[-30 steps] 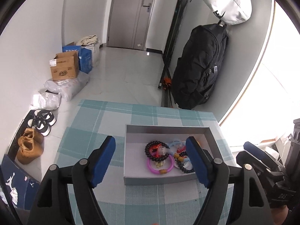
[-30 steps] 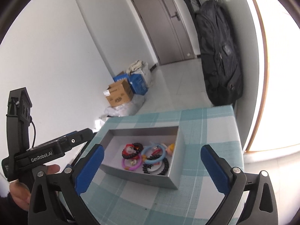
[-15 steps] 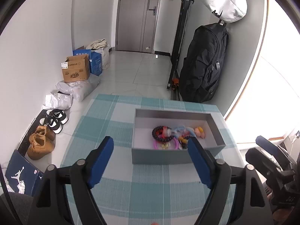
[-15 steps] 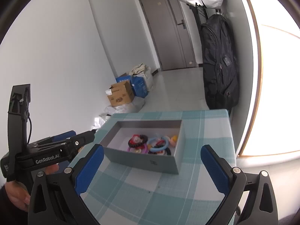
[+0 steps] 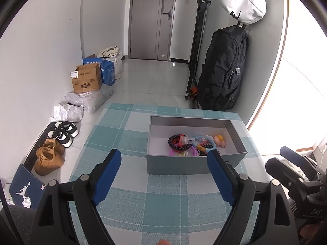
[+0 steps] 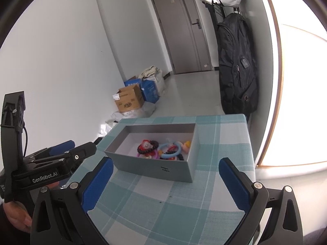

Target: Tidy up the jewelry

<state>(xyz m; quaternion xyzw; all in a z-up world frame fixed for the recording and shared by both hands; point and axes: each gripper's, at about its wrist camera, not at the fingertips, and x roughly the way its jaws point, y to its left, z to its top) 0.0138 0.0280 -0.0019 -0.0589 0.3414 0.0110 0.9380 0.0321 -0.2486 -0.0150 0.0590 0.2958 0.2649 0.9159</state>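
White walls, pale tiled floor (image 5: 163,77), grey door (image 5: 152,18), bright window (image 6: 296,102) at right.

Bracelets (image 5: 185,144) in box (image 5: 177,166), on table (image 5: 130,196).

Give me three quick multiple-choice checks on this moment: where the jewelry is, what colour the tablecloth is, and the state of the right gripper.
1. Where is the jewelry?
A. scattered on the tablecloth
B. inside the grey box
C. on the floor

2. What colour is the tablecloth?
A. red stripes
B. plain black
C. teal and white checks

3. How is the right gripper?
A. open and empty
B. shut on a bracelet
C. shut on the box

Answers: 1 B, the pieces lie piled on the box floor. 2 C, the checks show in both views. 3 A, its blue pads stand wide apart with nothing between them.
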